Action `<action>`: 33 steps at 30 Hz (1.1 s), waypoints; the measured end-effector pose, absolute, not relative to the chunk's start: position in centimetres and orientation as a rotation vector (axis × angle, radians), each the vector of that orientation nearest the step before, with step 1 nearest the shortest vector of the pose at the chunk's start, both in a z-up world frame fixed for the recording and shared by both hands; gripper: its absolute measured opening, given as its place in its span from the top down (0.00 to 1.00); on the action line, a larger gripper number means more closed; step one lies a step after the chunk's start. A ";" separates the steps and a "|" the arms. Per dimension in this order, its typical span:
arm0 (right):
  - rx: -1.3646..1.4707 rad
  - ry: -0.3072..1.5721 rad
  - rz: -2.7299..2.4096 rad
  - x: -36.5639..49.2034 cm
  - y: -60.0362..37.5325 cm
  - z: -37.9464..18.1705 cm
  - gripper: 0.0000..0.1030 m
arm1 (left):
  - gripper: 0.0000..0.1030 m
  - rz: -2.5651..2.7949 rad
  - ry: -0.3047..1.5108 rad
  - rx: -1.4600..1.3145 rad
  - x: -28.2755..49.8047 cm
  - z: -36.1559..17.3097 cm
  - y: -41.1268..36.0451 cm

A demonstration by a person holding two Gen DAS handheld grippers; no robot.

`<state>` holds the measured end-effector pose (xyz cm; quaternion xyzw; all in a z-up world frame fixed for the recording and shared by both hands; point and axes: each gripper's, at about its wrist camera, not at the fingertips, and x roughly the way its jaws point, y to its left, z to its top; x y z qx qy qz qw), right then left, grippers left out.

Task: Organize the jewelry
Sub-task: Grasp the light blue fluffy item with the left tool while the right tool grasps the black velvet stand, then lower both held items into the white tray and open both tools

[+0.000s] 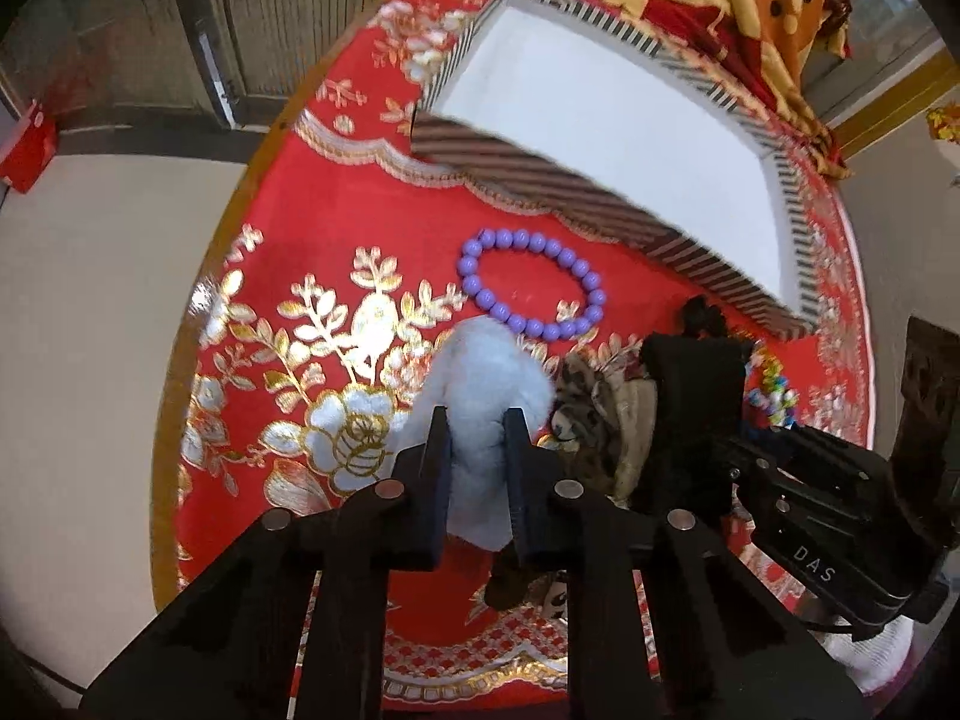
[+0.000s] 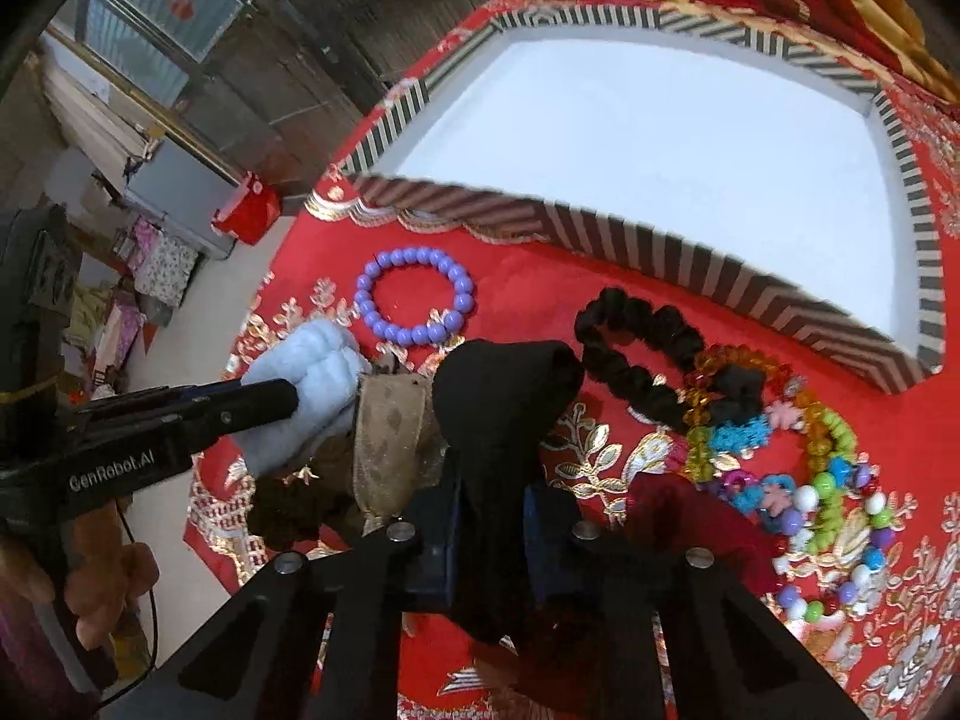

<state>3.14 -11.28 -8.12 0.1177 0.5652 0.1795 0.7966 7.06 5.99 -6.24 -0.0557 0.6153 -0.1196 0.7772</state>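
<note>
We hold both tools pitched steeply down over the red, gold-embroidered tabletop (image 1: 336, 192). The left hand-held gripper (image 1: 477, 420) clamps a fluffy pale-blue scrunchie (image 1: 480, 372); the right hand-held gripper (image 2: 495, 495) clamps a soft black fabric scrunchie (image 2: 504, 396). A glossy purple bead bracelet (image 1: 531, 282) lies just before the empty striped cardboard box (image 1: 540, 186).

my left tongs (image 1: 477, 420) clamp fluffy scrunchie (image 1: 486, 372), my right tongs (image 2: 489, 498) clamp cloth scrunchie (image 2: 504, 402) just right of it. patterned scrunchie (image 2: 390, 420) btwn the two. bead bracelet (image 1: 531, 282) on tablecloth (image 1: 300, 210) behind fluffy one. tray (image 2: 654, 234) behind bracelet, far side of table. ruffled scrunchie (image 2: 636, 342) + bead pile (image 2: 822, 480) to right, near tray front wall.
</note>
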 end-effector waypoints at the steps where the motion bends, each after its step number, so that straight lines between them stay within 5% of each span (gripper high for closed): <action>1: 0.257 1.201 0.385 3.0 -11.5 -7.7 0.84 | 0.86 -0.253 1.321 -0.120 7.1 -5.9 6.1; 19: 0.381 1.057 0.373 8.5 -14.1 -1.5 0.84 | 0.86 -0.264 1.141 -0.104 12.2 0.9 4.7; 33: 0.526 1.118 0.266 17.1 -15.0 -6.0 0.84 | 0.86 -0.266 1.226 -0.084 22.0 -3.5 1.8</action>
